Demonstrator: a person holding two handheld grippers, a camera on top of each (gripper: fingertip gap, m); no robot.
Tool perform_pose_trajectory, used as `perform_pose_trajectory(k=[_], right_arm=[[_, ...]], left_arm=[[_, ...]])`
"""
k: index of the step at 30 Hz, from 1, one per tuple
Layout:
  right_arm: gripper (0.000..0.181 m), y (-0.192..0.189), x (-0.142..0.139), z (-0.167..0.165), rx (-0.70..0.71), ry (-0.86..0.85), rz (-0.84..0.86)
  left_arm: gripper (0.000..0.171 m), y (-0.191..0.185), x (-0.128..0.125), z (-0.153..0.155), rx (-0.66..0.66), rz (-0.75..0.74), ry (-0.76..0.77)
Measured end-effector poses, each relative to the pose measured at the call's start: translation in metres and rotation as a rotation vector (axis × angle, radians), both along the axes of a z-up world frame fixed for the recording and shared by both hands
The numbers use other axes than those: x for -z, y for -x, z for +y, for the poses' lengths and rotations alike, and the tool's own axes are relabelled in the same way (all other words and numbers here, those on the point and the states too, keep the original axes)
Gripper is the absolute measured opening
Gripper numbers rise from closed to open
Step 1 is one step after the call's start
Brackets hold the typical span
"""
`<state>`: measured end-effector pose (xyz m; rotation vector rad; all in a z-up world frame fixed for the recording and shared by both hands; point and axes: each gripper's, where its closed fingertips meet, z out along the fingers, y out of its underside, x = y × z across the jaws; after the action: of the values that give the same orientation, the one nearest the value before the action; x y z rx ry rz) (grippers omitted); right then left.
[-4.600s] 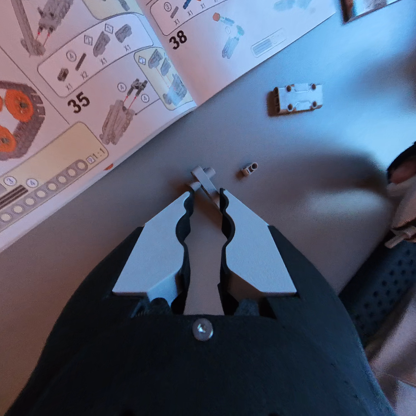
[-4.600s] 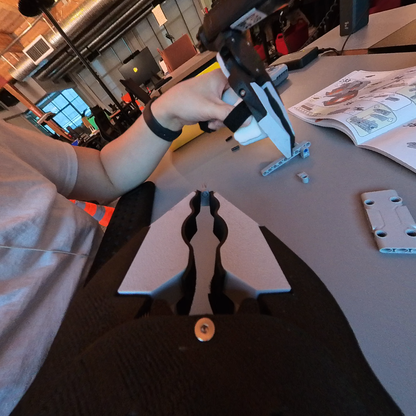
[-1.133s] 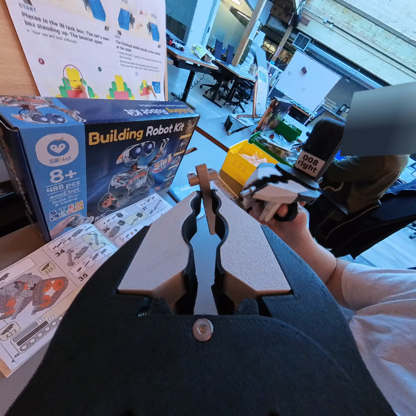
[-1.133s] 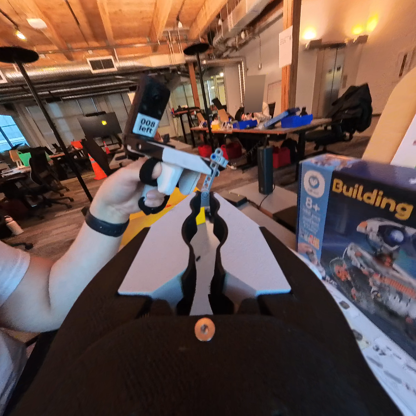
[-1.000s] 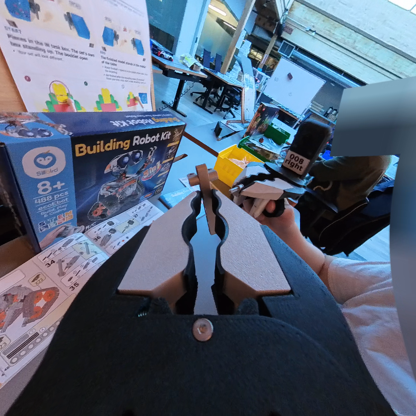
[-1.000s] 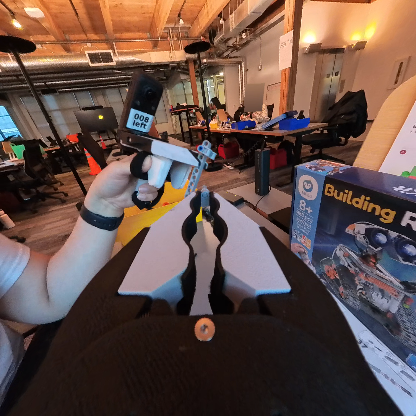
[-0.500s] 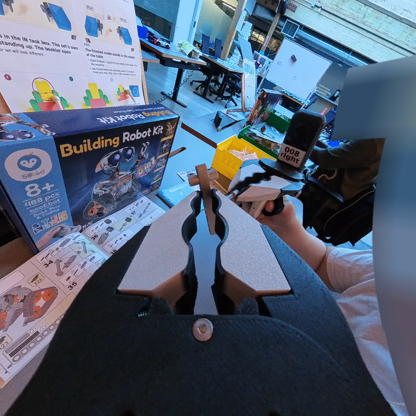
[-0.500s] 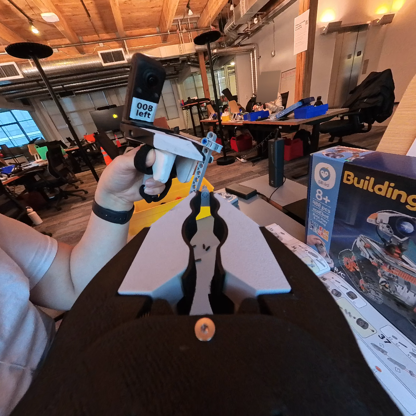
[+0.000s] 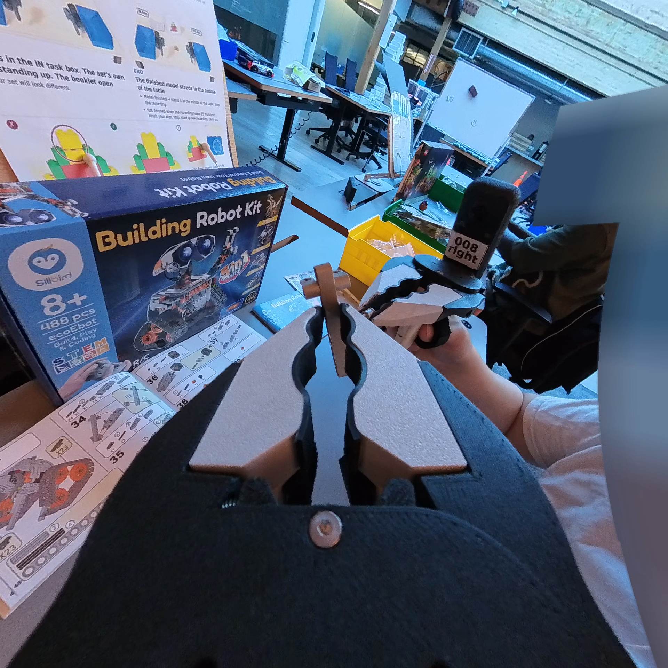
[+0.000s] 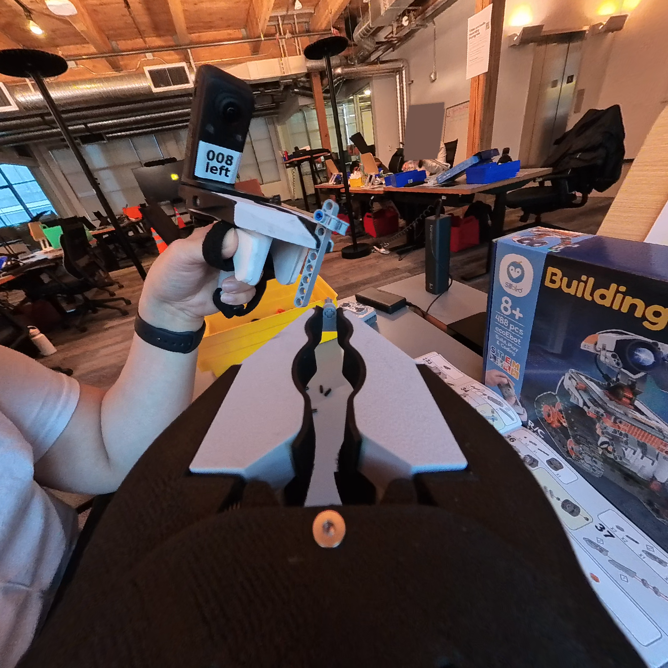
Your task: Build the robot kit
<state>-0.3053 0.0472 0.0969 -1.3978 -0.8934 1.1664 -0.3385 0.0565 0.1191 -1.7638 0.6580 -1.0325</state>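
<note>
since the picture from a few seconds back, both grippers have come up off the desk and now face each other in the air, each carrying a part. the left gripper is clamped on a long grey beam with holes, which hangs tilted from its tips and carries a small cross piece with a blue pin at its upper end. the right gripper is closed on a small grey connector pin, whose tip sits just below the beam's lower end; whether they touch cannot be told. in the left wrist view the right gripper's tips point at the beam from just beside it. below, a blue toy kit box stands toward the desk's far edge, with an open instruction booklet lying flat in front of it. a yellow bin sits beyond the desk's far corner. a few tiny black pins lie on the desk, seen between the right gripper's fingers.
</note>
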Motion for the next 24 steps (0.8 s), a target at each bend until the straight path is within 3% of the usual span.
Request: perform_pose_trajectory(k=[24], right_arm=[[0.007,0.014,0.006,-0.013,-0.041,0.032,-0.022]], left_arm=[[0.007,-0.015,0.005,-0.001,0.025,0.026,0.003]])
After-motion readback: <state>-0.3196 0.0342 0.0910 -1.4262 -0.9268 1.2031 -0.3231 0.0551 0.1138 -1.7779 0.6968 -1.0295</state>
